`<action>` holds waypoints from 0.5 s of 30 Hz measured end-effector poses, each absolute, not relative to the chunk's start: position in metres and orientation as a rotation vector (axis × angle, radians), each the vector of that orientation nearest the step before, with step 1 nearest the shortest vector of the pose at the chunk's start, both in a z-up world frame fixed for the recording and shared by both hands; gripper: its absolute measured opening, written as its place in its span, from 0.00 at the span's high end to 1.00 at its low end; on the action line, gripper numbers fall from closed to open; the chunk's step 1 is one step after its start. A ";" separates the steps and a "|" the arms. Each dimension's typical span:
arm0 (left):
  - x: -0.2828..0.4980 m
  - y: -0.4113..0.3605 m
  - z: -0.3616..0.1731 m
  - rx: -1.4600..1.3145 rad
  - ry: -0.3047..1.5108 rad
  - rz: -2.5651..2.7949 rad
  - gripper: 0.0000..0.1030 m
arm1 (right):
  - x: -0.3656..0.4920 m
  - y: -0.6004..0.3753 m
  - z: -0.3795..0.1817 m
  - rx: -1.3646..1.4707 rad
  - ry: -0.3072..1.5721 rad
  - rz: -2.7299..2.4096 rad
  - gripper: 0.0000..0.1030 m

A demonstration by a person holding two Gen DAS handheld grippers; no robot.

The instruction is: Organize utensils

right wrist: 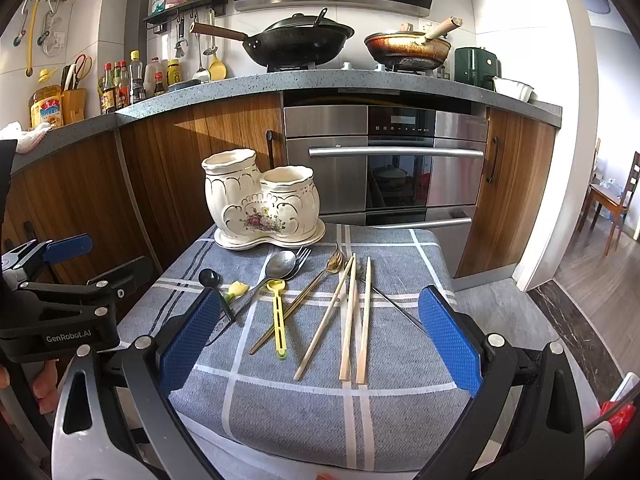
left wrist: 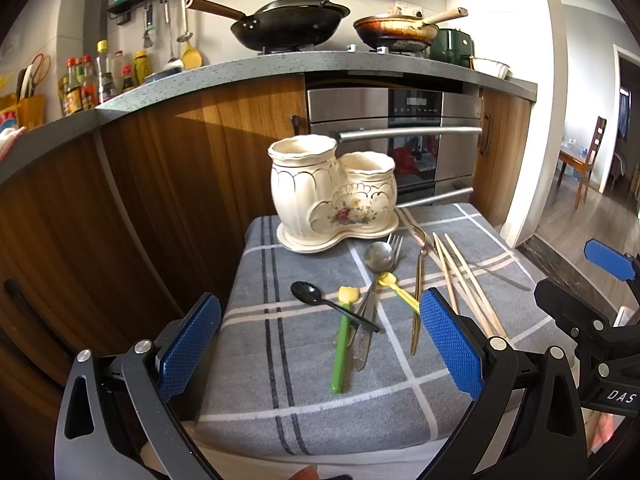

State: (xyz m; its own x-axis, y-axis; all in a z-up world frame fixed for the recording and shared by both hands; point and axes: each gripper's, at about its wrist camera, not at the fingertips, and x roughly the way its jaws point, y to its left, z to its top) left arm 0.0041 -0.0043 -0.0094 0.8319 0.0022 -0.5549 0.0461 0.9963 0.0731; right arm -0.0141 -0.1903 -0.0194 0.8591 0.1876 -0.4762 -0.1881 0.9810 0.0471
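Note:
A cream ceramic two-pot utensil holder (left wrist: 332,192) (right wrist: 262,204) stands empty at the far edge of a grey checked cloth (left wrist: 304,380) (right wrist: 280,408). Loose utensils lie in front of it: a black spoon (left wrist: 306,292) (right wrist: 209,279), a green-handled utensil (left wrist: 340,344), a steel spoon (left wrist: 378,258) (right wrist: 280,262), a steel fork (right wrist: 302,258), a yellow utensil (left wrist: 396,286) (right wrist: 278,316), a gold fork (left wrist: 418,300) (right wrist: 316,284) and three wooden chopsticks (left wrist: 468,284) (right wrist: 348,320). My left gripper (left wrist: 320,348) (right wrist: 68,256) is open and empty above the near utensils. My right gripper (right wrist: 320,348) (left wrist: 592,276) is open and empty above the chopsticks.
The cloth covers a small raised surface in front of wooden cabinets (right wrist: 192,152) and a steel oven (right wrist: 384,160). The stone counter (right wrist: 320,80) above carries two pans and bottles. Wooden floor and a chair (right wrist: 616,200) lie to the right.

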 end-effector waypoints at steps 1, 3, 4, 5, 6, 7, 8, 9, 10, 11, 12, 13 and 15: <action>0.004 -0.004 -0.010 0.083 0.586 -0.023 0.04 | -0.014 -0.190 -0.019 0.000 0.500 0.197 0.05; 0.004 -0.004 -0.010 0.083 0.587 -0.024 0.04 | -0.014 -0.190 -0.020 0.001 0.499 0.197 0.05; 0.004 -0.004 -0.010 0.083 0.586 -0.024 0.04 | -0.014 -0.190 -0.020 0.001 0.499 0.196 0.05; 0.004 -0.004 -0.010 0.084 0.585 -0.023 0.04 | -0.014 -0.190 -0.020 0.001 0.500 0.196 0.05; 0.004 -0.004 -0.010 0.084 0.584 -0.023 0.04 | -0.014 -0.190 -0.020 0.001 0.501 0.196 0.05; 0.004 -0.004 -0.010 0.085 0.586 -0.023 0.04 | -0.014 -0.190 -0.019 0.000 0.502 0.197 0.05; 0.004 -0.004 -0.010 0.083 0.586 -0.024 0.04 | -0.013 -0.190 -0.018 0.000 0.503 0.197 0.05; 0.004 -0.004 -0.010 0.083 0.588 -0.024 0.04 | -0.013 -0.190 -0.018 0.000 0.503 0.197 0.05; 0.004 -0.004 -0.011 0.082 0.589 -0.024 0.04 | -0.012 -0.190 -0.018 0.000 0.504 0.197 0.05; 0.005 -0.003 -0.011 0.082 0.590 -0.023 0.04 | -0.012 -0.190 -0.017 0.001 0.504 0.196 0.05; 0.005 -0.003 -0.011 0.082 0.591 -0.024 0.04 | -0.011 -0.190 -0.018 0.001 0.505 0.196 0.05; 0.005 -0.002 -0.011 0.081 0.591 -0.024 0.04 | -0.011 -0.191 -0.018 0.002 0.505 0.196 0.05; 0.006 -0.002 -0.011 0.082 0.591 -0.022 0.04 | -0.010 -0.191 -0.017 0.002 0.505 0.196 0.05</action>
